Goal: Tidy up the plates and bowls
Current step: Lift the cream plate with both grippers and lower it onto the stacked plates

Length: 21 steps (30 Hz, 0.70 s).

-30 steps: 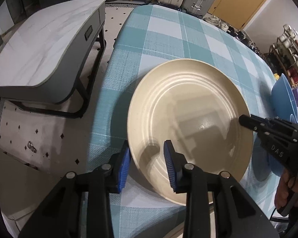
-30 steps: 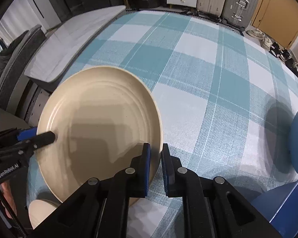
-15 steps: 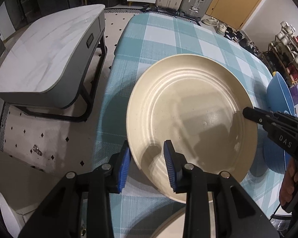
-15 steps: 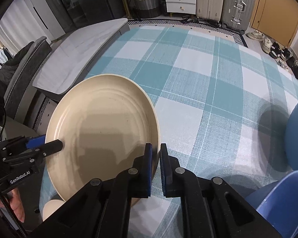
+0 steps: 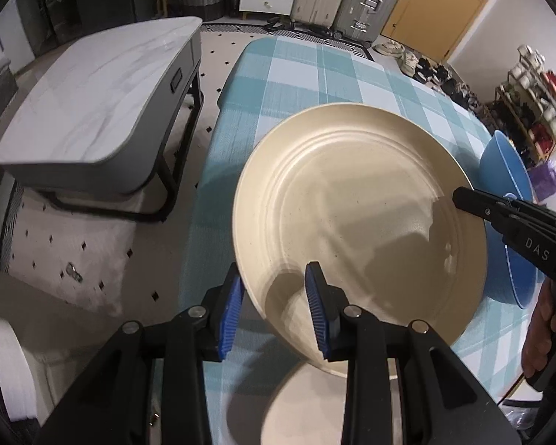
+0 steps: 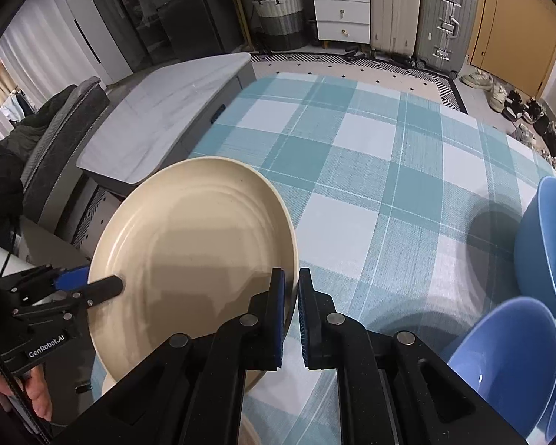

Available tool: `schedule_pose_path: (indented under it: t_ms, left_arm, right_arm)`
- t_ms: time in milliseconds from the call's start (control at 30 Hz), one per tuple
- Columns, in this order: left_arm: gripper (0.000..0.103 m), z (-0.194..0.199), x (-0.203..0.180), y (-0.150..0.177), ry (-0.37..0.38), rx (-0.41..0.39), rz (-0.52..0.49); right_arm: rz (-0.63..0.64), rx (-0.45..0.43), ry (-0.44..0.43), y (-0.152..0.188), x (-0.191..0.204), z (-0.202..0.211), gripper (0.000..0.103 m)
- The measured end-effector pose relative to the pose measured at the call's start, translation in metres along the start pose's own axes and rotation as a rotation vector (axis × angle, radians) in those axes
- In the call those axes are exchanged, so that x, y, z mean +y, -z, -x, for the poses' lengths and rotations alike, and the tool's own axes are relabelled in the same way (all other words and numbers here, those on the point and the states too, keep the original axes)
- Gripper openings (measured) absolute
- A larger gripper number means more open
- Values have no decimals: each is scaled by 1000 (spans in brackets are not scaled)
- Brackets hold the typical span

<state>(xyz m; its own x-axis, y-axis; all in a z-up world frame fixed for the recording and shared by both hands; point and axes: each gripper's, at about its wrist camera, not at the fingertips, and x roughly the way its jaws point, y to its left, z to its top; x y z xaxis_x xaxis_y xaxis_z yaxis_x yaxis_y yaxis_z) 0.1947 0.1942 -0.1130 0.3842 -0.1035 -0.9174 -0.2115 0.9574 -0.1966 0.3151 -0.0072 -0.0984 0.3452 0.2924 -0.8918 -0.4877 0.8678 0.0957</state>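
Observation:
A large cream plate [image 5: 359, 230] hangs tilted above the teal checked tablecloth [image 6: 370, 170], carried between both grippers. My left gripper [image 5: 274, 289] is shut on its near left rim, one blue pad under the edge and one on the inner face. My right gripper [image 6: 291, 289] is shut on the opposite rim of the cream plate [image 6: 200, 252], its pads almost touching. Each view shows the other gripper: the right gripper [image 5: 463, 198] and the left gripper [image 6: 103, 285]. A second cream plate [image 5: 307, 400] lies on the table beneath. Blue bowls [image 6: 545, 241] [image 6: 507, 352] stand to the right.
A grey marble-topped side table [image 5: 92, 104] stands left of the table, close to its edge. Suitcases [image 6: 437, 18] and white drawers [image 6: 341, 7] line the far wall. A shoe rack [image 5: 537, 111] is at the right. A person's hand [image 5: 541, 333] holds the right gripper.
Both grippers have risen with the cream plate between them, so the table looks farther away. The second cream plate under it has come into view. The right jaws have narrowed slightly.

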Motion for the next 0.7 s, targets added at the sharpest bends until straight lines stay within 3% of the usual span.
schedule_pose_path:
  t_ms: [333,700]
  left_arm:
    - [33,21,4,50,-21,-47,30]
    - [35,23,-1,94,-10,-47,41]
  right_arm:
    - [22,-23,-26,44,22,16,7]
    - [-16,-35,-58,92,26,21,7]
